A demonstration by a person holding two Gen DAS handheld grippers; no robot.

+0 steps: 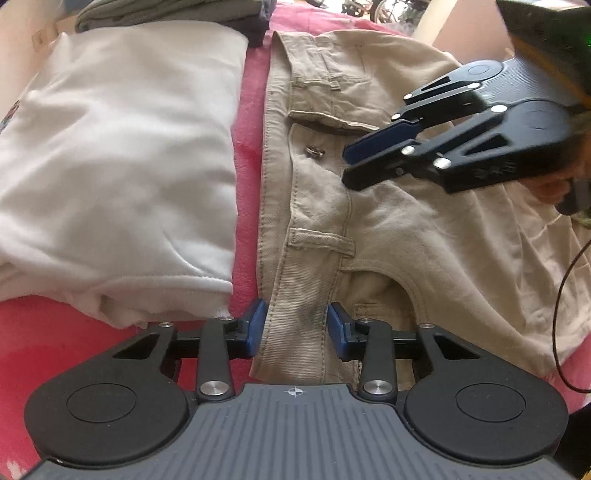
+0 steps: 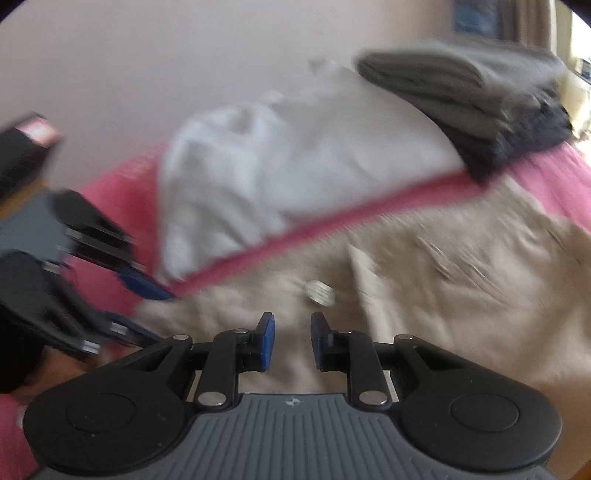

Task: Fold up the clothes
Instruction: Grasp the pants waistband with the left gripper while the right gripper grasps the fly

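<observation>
My left claw (image 1: pixel 295 326) straddles the waistband of the khaki trousers (image 1: pixel 388 229), jaws spread, not pinching yet.

The trousers lie flat on the pink bed cover (image 1: pixel 247 147), the folded white top (image 1: pixel 122 155) at nine o'clock. My right claw (image 2: pixel 292 341), slightly spread and empty, hovers near the metal button (image 2: pixel 320 291). If I close unevenly, one layer may slip and skew the fold. No containers here.

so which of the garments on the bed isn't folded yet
The beige trousers, spread flat on the pink cover; the white top and grey pile are folded.
</observation>
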